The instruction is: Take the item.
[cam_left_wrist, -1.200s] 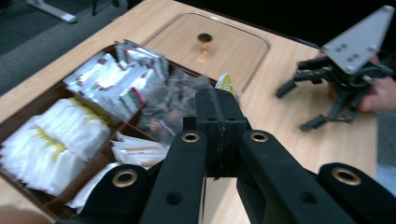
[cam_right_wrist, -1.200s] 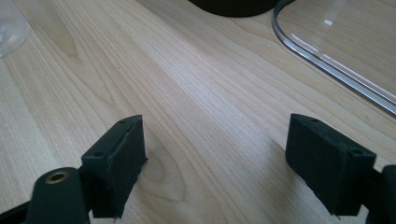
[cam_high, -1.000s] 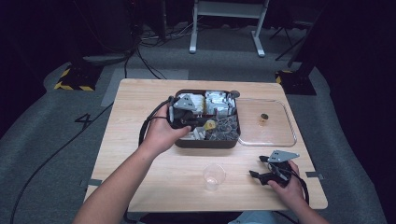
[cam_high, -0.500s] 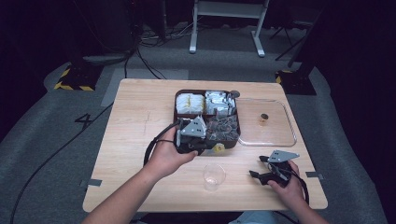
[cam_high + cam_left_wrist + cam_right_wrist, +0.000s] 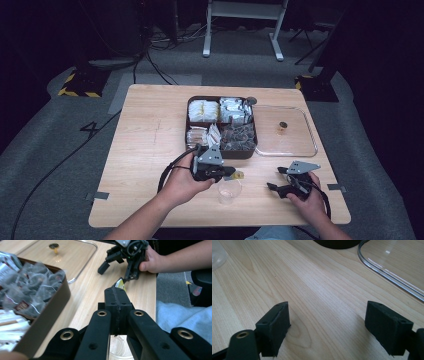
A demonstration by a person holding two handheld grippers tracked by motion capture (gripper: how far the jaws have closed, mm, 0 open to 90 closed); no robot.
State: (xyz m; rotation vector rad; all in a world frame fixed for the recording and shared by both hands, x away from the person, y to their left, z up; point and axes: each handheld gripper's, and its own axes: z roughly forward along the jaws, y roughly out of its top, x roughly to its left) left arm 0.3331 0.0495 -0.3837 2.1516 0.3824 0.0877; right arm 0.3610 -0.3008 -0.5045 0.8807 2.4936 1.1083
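Observation:
My left gripper [image 5: 231,173] is shut on a small yellow packet [image 5: 239,175], whose corner sticks out past the closed jaws in the left gripper view as the yellow packet [image 5: 120,284]. It hangs just above a clear plastic cup [image 5: 229,191] near the table's front edge; the cup's rim [image 5: 117,351] shows below the left gripper [image 5: 116,293]. My right gripper [image 5: 275,179] rests on the table to the right of the cup, open with nothing between its fingers. In its own view the right gripper [image 5: 334,332] has bare wood between the pads.
A dark compartment tray [image 5: 222,154] with several tea bags and sachets stands behind the cup. Its clear lid [image 5: 300,142] with a small knob [image 5: 283,126] lies to the right. The lid's edge [image 5: 387,272] is close ahead of the right gripper.
My left hand has come from the tray toward the front of the table and sunk, carrying the yellow packet to just above the cup. The right hand has kept still.

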